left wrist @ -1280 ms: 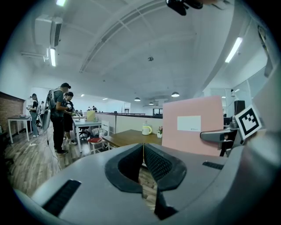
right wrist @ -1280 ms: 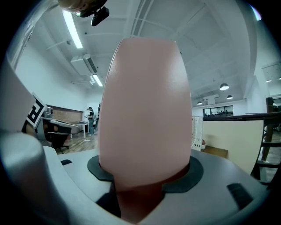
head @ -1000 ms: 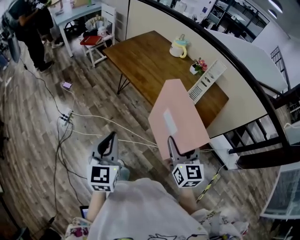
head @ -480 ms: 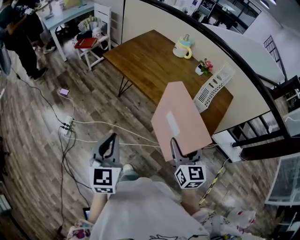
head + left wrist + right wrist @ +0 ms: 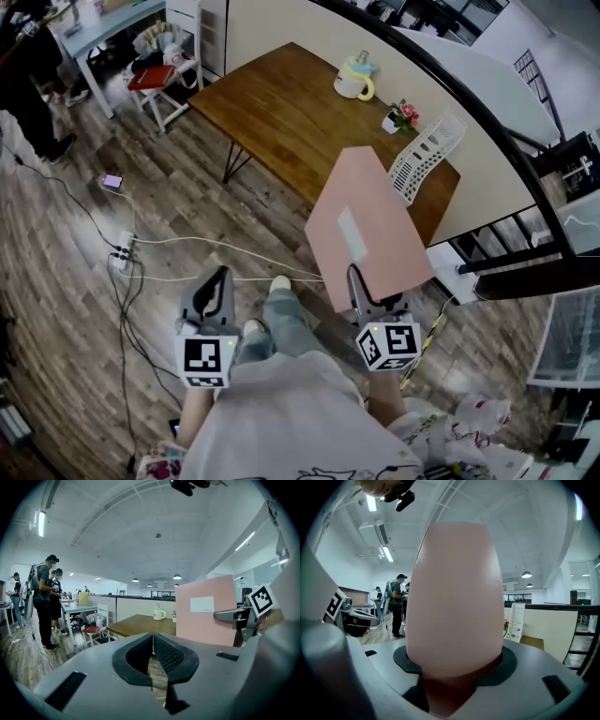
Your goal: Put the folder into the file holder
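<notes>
Two grippers show at the bottom of the head view, held over a wood-plank floor (image 5: 75, 187) on the near side of a brown wooden table (image 5: 272, 103).

At the far left, a person in dark clothes (image 5: 28, 94) stands by a pale desk. Nearer, a white power strip (image 5: 122, 246) lies on the floor with cables running from it. A white chair (image 5: 164, 84) with a red thing on its seat stands off the table's left end.

The left gripper (image 5: 218, 281) points toward the table. Its own view shows the two black pads pressed together with nothing between them.

Right of it, the right gripper (image 5: 364, 281) has its jaws clamped on the bottom edge of the pink folder (image 5: 361, 225). The folder stands upright in the air above the floor, leaning toward the table. A small white label (image 5: 352, 234) sits on the face turned to the left gripper. In the right gripper view the folder fills the gap between the pads.

On the table top stand a pale mug (image 5: 354, 77) and, further right, a small flower pot (image 5: 401, 117). Just beside the pot, at the table's right end against the partition, stands the white slotted file holder (image 5: 427, 157). The folder is not in it.
</notes>
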A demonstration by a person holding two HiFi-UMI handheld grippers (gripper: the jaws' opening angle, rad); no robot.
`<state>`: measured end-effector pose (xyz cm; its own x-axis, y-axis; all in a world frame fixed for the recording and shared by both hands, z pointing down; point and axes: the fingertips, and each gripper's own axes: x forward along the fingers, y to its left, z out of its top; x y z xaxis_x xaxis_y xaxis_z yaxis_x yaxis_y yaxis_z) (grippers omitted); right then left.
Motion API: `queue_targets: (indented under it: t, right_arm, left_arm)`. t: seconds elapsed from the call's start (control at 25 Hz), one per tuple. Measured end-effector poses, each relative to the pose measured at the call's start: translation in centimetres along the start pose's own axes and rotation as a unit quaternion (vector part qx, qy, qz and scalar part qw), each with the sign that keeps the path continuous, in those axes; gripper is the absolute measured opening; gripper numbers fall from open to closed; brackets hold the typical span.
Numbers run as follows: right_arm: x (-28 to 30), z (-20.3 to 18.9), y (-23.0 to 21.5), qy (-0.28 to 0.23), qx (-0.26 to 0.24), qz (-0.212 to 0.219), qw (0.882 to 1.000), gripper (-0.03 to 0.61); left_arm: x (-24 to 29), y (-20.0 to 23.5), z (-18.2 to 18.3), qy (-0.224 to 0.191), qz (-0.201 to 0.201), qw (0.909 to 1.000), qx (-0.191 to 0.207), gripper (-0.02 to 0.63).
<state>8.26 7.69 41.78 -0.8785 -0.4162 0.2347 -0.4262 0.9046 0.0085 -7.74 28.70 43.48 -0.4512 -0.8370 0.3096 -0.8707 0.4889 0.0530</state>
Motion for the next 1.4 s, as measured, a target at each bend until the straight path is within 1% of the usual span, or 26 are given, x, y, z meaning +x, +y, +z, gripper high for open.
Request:
queue_targets:
  t: [0.16,0.32,0.52,0.72,0.84,1.12,1.4]
  right_arm:
    - [1.5,0.2,-1.4,-0.005,0.004,-0.012,1.0,0.261]
    - [4.3,0.6,-2.9,-0.01,0.013,-0.023,1.0,0.261]
    - [8.3,1.7,-5.9,-0.014,0.015,-0.045,0.999,0.261]
    - [11.5,3.6,-9.2,-0.023,0.025,-0.062,0.998,0.261]
    - [12.7,4.2,-10.9,-0.025,0.028,-0.069,0.997,0.261]
    - [13.7,5.0,-13.9,-0.039,0.034,-0.079,0.996,0.261]
    - [13.0,4.4,-15.0,-0.045,0.058,-0.094,0.993,0.261]
  left_arm:
    - [2.6,0.1,0.3,0.002,-0.011,0.9999,0.005,0.009]
    - [6.7,0.2,1.5,-0.001,-0.028,0.9996,0.008,0.009]
    - [12.9,-0.1,4.5,-0.014,-0.056,0.9978,0.031,0.009]
    - [18.8,-1.2,7.3,-0.016,-0.079,0.9962,0.032,0.009]
    - [21.6,-2.3,8.7,-0.019,-0.094,0.9945,0.041,0.009]
    - [25.6,-5.0,10.2,-0.026,-0.121,0.9905,0.061,0.009]
    - [26.9,-7.0,10.6,-0.019,-0.145,0.9866,0.073,0.009]
